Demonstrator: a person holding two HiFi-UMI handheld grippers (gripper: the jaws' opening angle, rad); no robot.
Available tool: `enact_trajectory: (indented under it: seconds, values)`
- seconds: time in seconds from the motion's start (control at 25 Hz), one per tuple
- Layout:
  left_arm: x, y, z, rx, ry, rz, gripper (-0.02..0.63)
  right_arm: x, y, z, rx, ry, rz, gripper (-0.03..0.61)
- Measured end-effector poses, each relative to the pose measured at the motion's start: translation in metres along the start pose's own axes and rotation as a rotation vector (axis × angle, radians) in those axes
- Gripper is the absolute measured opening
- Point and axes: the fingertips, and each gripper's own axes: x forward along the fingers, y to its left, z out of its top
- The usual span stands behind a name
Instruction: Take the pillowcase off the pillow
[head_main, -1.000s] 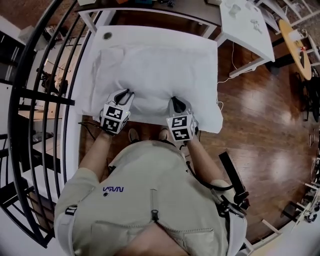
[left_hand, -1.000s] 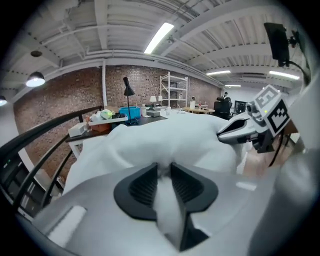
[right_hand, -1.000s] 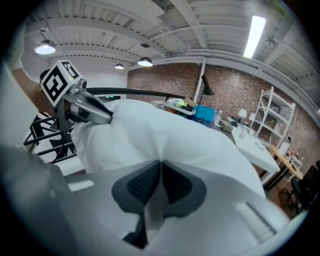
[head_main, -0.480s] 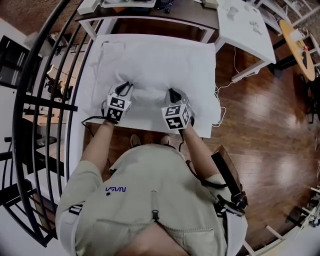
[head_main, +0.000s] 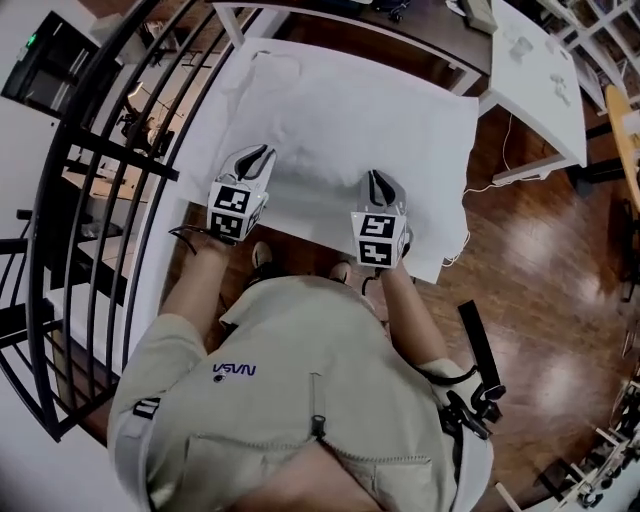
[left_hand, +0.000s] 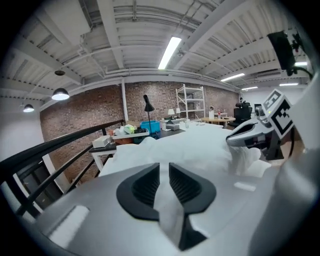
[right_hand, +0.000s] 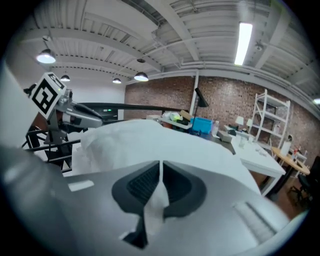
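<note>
Room: brick wall (left_hand: 90, 112) at the back, glossy wooden floor (head_main: 540, 250) on the right
Railing: black railing (head_main: 110, 160) runs close along the left side of the bench (head_main: 432, 245)
Left claw: left claw (head_main: 256, 155) grasps a fold of white fabric near the pillowcase's near-left edge; its jaws have just been closing, with the cloth filling the narrow gap between them
Pillowcase: white pillowcase (head_main: 350, 120) lies plump and filled across the bench, its near edge bunched up at both claws
Right claw: right claw (head_main: 378, 182) is clenched tight on a thin pinch of the pillowcase near its near-right edge
Far right: white table (head_main: 530, 70) stands beyond the bench corner
</note>
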Motion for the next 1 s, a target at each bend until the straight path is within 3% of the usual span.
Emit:
enact_trajectory:
  seconds: [0.2, 0.44, 0.6, 0.8, 1.0]
  values:
    - [-0.03, 0.08, -0.027, -0.099, -0.034, 0.057, 0.064, 0.003, 0.071, 0.055, -0.038, -0.068, 0.074, 0.023]
    - [-0.045, 0.136, -0.078, -0.164, 0.035, -0.037, 0.066, 0.033, 0.186, 0.105, -0.082, -0.068, 0.169, 0.037]
    - [-0.036, 0.136, -0.099, -0.176, 0.077, -0.138, 0.072, 0.051, 0.23, 0.1, -0.08, 0.006, 0.179, 0.053]
    - [-0.02, 0.106, -0.122, -0.174, 0.142, -0.283, 0.089, 0.069, 0.261, 0.092, -0.154, 0.103, 0.173, 0.128]
    - [-0.017, 0.071, -0.097, -0.277, 0.073, -0.405, 0.107, 0.085, 0.242, 0.073, -0.247, 0.202, 0.164, 0.149]
